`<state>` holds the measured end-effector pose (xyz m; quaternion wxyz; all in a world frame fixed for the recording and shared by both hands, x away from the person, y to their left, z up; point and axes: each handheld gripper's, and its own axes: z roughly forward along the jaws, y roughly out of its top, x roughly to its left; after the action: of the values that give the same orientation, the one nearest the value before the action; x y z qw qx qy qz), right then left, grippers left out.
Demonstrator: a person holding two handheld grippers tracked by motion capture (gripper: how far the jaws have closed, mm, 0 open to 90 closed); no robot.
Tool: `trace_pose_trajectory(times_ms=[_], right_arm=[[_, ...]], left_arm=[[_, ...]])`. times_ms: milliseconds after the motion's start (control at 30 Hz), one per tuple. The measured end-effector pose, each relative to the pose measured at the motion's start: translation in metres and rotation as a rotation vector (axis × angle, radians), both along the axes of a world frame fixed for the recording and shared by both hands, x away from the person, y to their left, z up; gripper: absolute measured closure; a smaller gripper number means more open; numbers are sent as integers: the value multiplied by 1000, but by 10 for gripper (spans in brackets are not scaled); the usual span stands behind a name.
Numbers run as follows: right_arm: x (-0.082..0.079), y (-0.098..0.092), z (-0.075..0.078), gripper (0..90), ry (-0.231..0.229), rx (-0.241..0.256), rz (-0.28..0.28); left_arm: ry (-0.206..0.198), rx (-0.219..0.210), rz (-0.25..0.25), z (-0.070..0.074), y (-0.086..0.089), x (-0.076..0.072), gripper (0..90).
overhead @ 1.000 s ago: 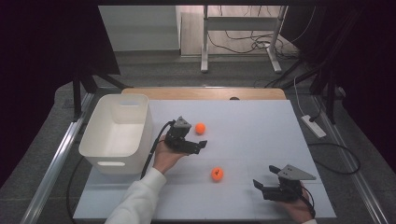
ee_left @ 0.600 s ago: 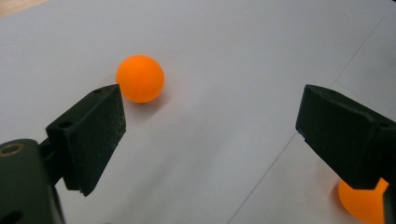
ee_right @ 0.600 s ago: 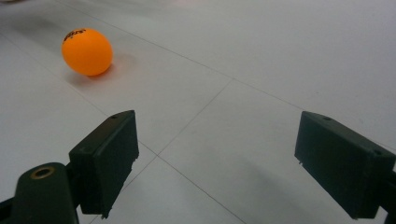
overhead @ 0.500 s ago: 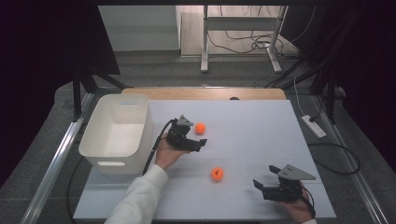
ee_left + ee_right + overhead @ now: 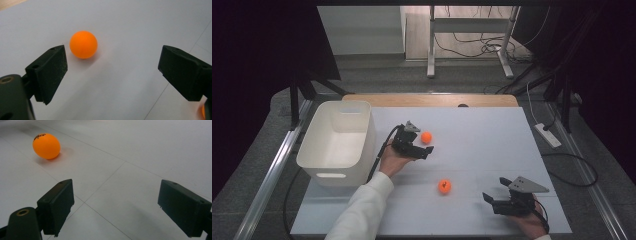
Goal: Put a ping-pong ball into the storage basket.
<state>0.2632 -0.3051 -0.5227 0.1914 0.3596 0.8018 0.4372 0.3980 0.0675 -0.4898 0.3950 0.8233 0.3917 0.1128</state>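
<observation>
2 orange balls lie on the pale table top (image 5: 492,135), 1 for each pair of tongs. The left gripper (image 5: 428,151) has its jaws spread wide and empty, and the far ball (image 5: 426,137) sits just ahead of them, close to 1 jaw tip and apart from it. In the left gripper view that ball (image 5: 83,44) rests off the tip of the jaw at the picture's left, outside the gap, with bare table between the 2 jaws and on past them. Behind this gripper, on the hand's side, stands the white bin (image 5: 338,143), its near wall just beside the person's left hand (image 5: 392,161).

The right gripper (image 5: 491,199) also stands wide open and holds nothing, low near the table's front edge. The near ball (image 5: 444,186) lies ahead of it and off to 1 side, well apart from the jaws; in the right gripper view it (image 5: 46,146) shows beyond the jaw at the picture's left. Open table runs between the 2 grippers, broken by that ball alone.
</observation>
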Motion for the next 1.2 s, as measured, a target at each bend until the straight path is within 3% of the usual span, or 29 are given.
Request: trace_pose_trajectory(times_ms=[633, 900, 1200], right_arm=[[1, 0, -1, 135, 3, -3, 1], [0, -1, 0, 136, -5, 4, 1], [0, -1, 0, 140, -14, 7, -4]], left_arm=[[28, 6, 38, -9, -7, 25, 95], [29, 39, 41, -12, -9, 33, 100], [53, 40, 60, -21, -9, 43, 110]])
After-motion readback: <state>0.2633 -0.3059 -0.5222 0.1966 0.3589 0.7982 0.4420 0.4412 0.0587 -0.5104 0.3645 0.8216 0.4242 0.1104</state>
